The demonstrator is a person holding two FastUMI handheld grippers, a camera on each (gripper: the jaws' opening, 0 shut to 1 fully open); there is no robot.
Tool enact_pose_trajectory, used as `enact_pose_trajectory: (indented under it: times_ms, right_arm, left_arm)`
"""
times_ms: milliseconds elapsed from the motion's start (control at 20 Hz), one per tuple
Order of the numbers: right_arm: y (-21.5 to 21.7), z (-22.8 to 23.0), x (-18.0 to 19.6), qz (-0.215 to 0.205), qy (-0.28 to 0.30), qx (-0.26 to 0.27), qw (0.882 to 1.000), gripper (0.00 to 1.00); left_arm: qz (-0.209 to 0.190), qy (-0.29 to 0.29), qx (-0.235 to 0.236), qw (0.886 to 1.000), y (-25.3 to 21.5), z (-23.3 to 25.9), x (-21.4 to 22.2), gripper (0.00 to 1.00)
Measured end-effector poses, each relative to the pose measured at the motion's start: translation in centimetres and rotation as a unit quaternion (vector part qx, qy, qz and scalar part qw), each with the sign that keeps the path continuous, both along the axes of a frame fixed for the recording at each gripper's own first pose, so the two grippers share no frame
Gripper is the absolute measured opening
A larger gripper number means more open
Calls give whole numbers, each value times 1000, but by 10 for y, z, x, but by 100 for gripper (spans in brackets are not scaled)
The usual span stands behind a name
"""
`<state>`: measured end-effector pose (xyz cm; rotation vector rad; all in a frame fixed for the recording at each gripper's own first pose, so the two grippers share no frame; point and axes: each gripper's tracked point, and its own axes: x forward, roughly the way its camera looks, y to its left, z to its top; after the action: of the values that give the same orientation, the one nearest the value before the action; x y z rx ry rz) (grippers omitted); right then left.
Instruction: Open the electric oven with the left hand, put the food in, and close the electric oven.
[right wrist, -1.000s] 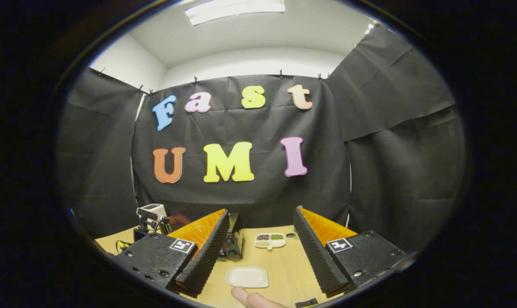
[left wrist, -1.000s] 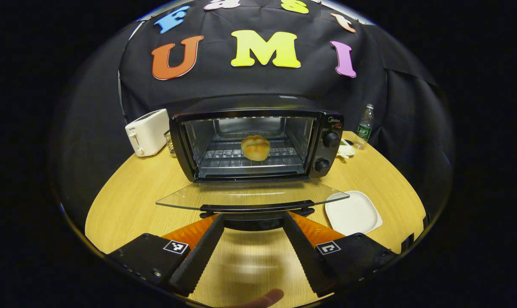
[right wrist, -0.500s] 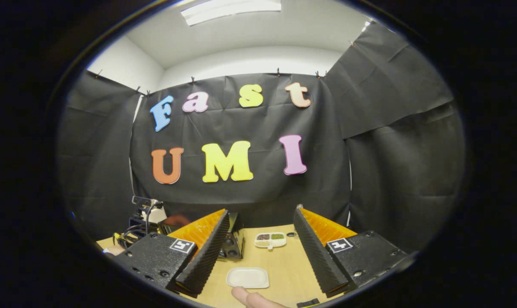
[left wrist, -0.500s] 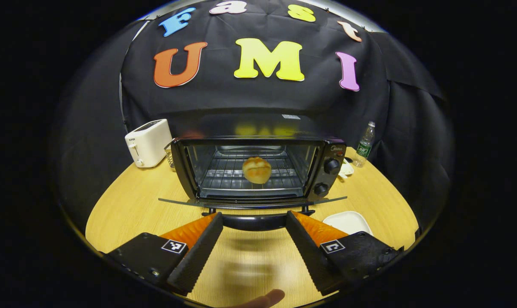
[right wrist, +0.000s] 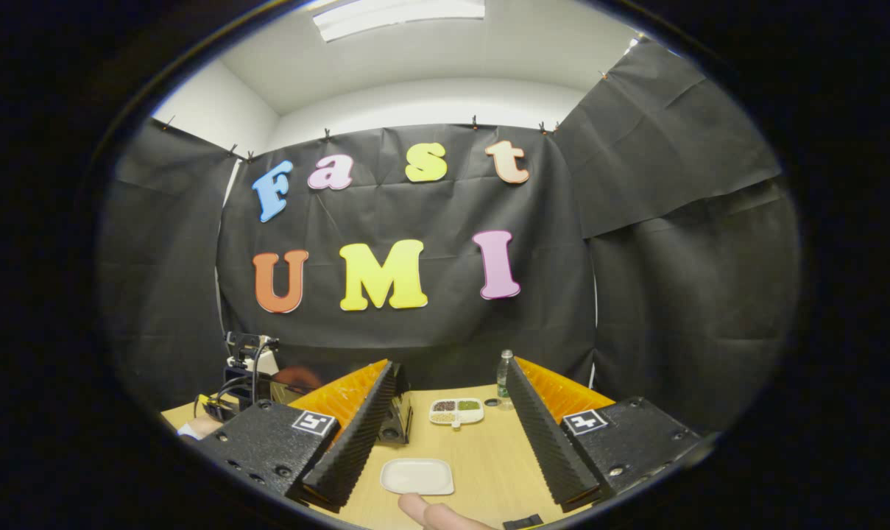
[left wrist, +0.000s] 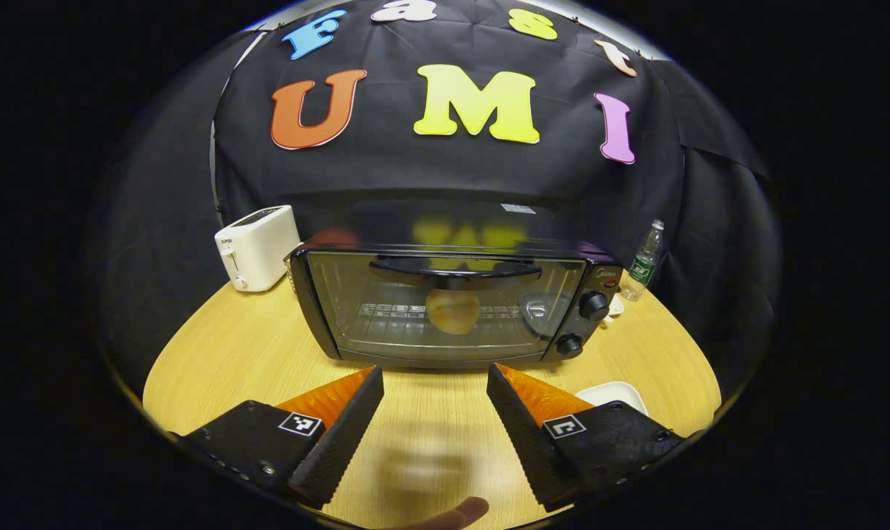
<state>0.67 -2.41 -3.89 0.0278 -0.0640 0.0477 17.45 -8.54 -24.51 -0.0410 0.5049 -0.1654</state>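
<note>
Oven (left wrist: 445, 309) boxy, glass door shut, round bun (left wrist: 453, 311) inside; L gripper (left wrist: 433, 394) & R gripper (right wrist: 452, 412) wide, empty

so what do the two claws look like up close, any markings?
Left claw and right claw match: two long wedge-shaped fingers with ribbed, sawtooth inner faces, each mounted on a black block with visible screws. Every block carries a small square black-and-white fiducial tag. A bare fingertip pokes in at the bottom edge; no sleeves visible.

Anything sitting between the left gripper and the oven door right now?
No. In the left gripper view, bare wooden table runs from the open left gripper to the closed oven. The white plate lies off to the side.
</note>
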Motion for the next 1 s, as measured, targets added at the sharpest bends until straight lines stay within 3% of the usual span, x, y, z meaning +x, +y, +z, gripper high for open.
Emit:
enact_pose_trajectory:
  times_ms: [150, 200, 600, 800, 850, 900, 1000]
  right_arm:
    - [-1, 1, -4, -3, 0, 0, 1000, 97]
    - [1, 2, -6, -2, 0, -2, 1000, 94]
    - [10, 12, -27, 2, -11, -11, 1000, 94]
    - [10, 15, -38, 2, -12, -10, 1000, 97]
    - [10, 15, -41, 3, -11, -9, 1000, 93]
    - [10, 16, -43, 3, -11, -3, 1000, 97]
    - [10, 13, -46, 5, -6, 5, 1000, 94]
  left_arm:
    - [-2, -17, -1, 1000, 1, 16, -9, 93]
    - [-3, -22, -3, 1000, 1, 21, -13, 93]
    - [-8, -57, -12, 998, 5, 64, -46, 93]
    - [-4, -95, -19, 995, 13, 100, -71, 94]
    - [-4, -107, -20, 994, 15, 111, -79, 94]
    - [-3, -120, -20, 993, 16, 122, -86, 94]
    - [2, -150, -21, 988, 23, 144, -103, 93]
